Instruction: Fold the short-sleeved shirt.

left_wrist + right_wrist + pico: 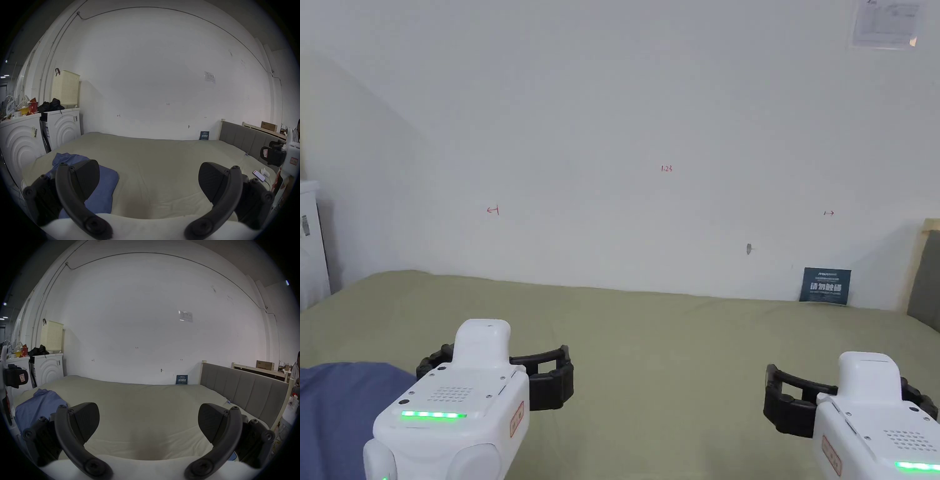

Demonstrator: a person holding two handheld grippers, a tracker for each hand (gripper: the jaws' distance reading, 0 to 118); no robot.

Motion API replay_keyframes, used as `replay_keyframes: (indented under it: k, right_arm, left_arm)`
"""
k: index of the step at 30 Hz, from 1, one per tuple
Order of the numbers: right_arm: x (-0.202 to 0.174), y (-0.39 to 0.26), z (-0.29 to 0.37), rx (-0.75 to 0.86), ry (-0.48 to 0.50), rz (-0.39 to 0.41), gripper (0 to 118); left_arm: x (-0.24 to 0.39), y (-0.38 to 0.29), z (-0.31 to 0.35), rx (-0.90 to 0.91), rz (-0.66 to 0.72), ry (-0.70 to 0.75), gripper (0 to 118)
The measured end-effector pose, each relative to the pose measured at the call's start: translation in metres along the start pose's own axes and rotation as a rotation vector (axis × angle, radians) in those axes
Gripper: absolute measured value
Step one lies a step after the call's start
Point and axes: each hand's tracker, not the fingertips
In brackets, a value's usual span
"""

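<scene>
Olive-sheeted bed (675, 350) against white wall (625, 125). Left tool (148, 180) hovers above bed at 7 o'clock in head view, jaws spread wide, holding nothing. Right tool (148, 420) at 5 o'clock, also wide apart and empty. Blue short-sleeved shirt (337, 412) lies bunched on bed at 8 o'clock, just beside left tool, untouched. Grey headboard (243, 386) at 3 o'clock.
</scene>
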Motion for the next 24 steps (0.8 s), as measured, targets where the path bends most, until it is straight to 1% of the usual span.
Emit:
replay_keyframes:
  k: [7,11,16,24]
  right_arm:
    - [-0.0007,-0.0012,0.0001,-0.005,0.004,-0.002,118]
    - [0.0008,-0.0037,-0.0002,-0.003,-0.018,-0.010,118]
    - [0.0034,-0.0041,-0.0010,-0.011,-0.004,-0.021,118]
    - [0.0006,-0.0064,-0.0019,-0.017,0.013,0.018,118]
  left_arm:
    - [-0.0005,-0.0019,-0.0017,-0.011,0.013,0.002,118]
    - [0.0010,-0.0023,-0.0002,-0.007,0.010,-0.001,118]
    - [0.0014,-0.0028,0.0013,-0.002,0.020,-0.004,118]
    - [0.0007,-0.0027,0.0021,-0.004,0.040,-0.001,118]
